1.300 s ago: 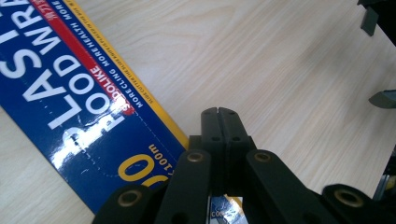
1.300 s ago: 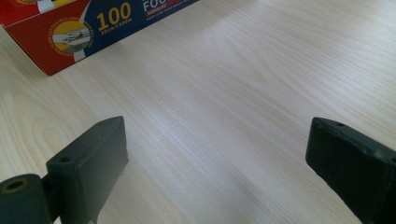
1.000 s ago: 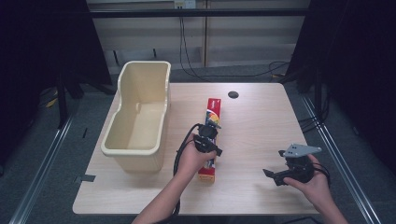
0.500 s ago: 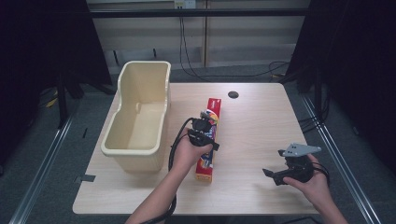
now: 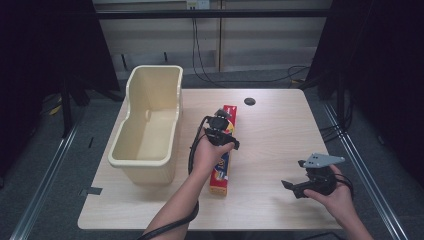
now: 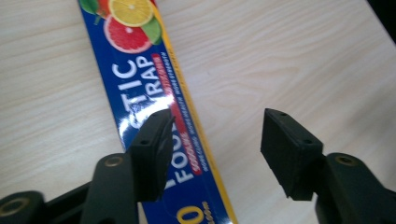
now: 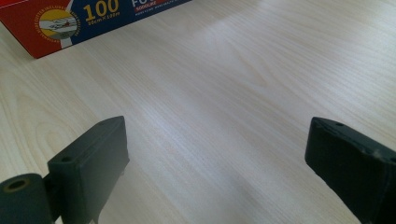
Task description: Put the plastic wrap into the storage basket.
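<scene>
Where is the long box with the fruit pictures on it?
In the high view, the plastic wrap box lies flat near the middle of the table, just right of the cream tub, under the left gripper.

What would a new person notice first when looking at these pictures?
Probably the long red and blue plastic wrap box, lying flat near the middle of the wooden table. The left gripper is just above it; its jaws have just been opening, and they hold nothing. Next comes the big cream tub, empty, on the table's left side, while the right gripper waits open near the front right corner.
</scene>
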`<state>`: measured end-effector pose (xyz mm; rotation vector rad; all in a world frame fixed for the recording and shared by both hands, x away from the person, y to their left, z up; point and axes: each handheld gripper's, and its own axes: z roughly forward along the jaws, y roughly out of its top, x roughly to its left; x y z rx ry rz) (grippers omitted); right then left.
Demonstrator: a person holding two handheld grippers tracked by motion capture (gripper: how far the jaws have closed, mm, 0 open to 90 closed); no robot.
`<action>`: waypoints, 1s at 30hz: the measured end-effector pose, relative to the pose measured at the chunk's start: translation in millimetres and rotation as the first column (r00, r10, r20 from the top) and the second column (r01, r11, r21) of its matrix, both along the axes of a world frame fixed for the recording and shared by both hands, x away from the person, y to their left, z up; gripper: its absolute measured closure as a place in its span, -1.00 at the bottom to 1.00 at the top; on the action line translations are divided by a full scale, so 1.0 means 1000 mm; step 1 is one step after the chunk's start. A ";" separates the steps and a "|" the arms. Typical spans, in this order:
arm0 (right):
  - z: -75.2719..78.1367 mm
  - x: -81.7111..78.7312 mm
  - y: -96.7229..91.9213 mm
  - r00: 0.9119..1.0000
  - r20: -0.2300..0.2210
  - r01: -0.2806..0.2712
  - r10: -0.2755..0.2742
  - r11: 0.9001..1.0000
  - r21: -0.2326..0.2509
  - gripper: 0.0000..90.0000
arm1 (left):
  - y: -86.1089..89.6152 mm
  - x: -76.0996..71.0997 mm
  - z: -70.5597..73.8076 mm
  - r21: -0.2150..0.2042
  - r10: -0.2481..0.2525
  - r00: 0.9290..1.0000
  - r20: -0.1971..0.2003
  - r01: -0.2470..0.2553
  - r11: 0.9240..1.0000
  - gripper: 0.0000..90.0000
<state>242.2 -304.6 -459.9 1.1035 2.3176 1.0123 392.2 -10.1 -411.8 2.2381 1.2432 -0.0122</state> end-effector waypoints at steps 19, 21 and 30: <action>0.000 0.000 0.000 1.000 0.001 -0.007 0.007 1.000 -0.002 -0.86 | -0.009 0.026 -0.025 0.043 0.104 0.995 -0.007 -0.104 0.994 -0.69; 0.000 0.000 0.000 1.000 0.000 -0.011 0.011 1.000 -0.001 -0.86 | -0.009 0.029 -0.028 0.054 0.111 0.994 -0.010 -0.110 0.992 -0.72; 0.000 0.001 0.000 1.000 -0.002 -0.008 0.008 1.000 0.001 -0.86 | -0.010 0.037 -0.039 0.067 0.151 0.988 -0.037 -0.148 0.987 -0.70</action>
